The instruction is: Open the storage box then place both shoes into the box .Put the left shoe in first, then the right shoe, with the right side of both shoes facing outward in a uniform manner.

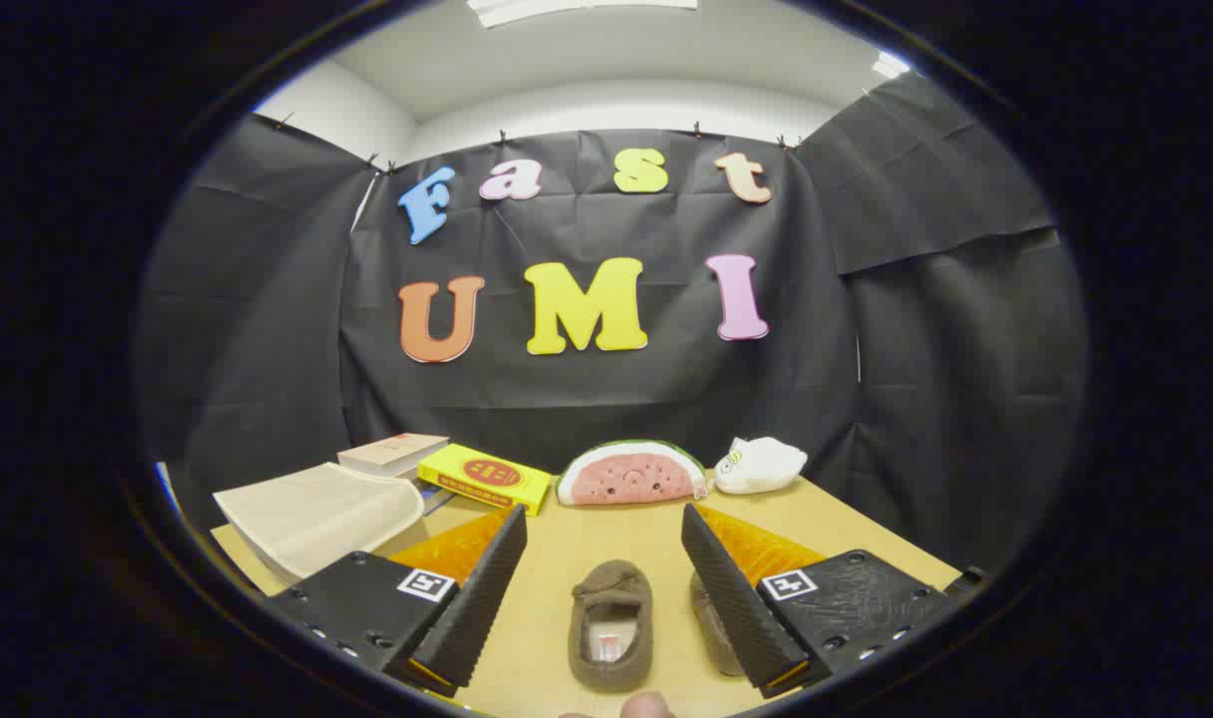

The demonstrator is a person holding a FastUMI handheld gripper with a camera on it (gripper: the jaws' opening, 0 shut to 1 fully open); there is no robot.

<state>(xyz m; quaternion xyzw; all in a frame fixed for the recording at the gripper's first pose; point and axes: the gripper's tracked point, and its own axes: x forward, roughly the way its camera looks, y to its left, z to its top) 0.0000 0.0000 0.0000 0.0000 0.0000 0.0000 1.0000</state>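
Note:
A brown slipper-style shoe (611,623) lies on the wooden table (606,534), between my fingers with its toe pointing away from me. A second brown shoe (711,623) sits just to its right, mostly hidden behind my right finger. My gripper (603,514) is open above the table, and neither finger touches a shoe. The beige fabric storage box (317,519) stands left of my left finger. Its pale top panel slants, and I cannot tell whether it is open.
Behind the box lie a tan book (392,454) and a yellow box (484,477). A watermelon plush (631,474) and a white plush (761,465) rest at the table's far edge by the black cloth wall. A person's fingertip (646,706) shows near the shoe's heel.

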